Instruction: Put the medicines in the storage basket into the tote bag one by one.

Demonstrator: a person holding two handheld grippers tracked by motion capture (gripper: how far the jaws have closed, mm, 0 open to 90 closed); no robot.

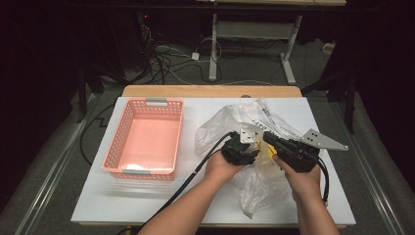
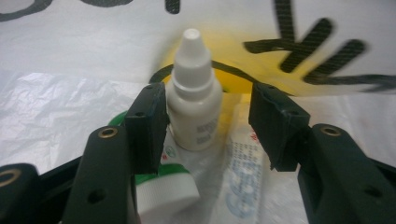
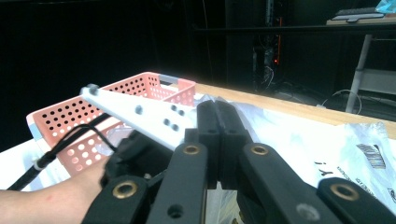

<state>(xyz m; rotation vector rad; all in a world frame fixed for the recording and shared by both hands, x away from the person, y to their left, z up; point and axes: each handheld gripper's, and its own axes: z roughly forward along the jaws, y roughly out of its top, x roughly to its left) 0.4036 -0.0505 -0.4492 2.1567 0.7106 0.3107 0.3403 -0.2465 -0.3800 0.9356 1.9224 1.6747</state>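
One small dropper bottle (image 2: 194,105) between left gripper (image 2: 208,126) jaws, apart; light, hard, slippery; grab middle; right gripper (image 3: 219,140) jaws together on bag (image 3: 299,140).

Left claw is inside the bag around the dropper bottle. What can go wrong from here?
1. The left claw is open around the white dropper bottle, with only one jaw close to it; closing off-centre may tip the bottle.
2. The plastic bag film could get pinched along with it.
3. The green-and-white container under the jaw may snag.
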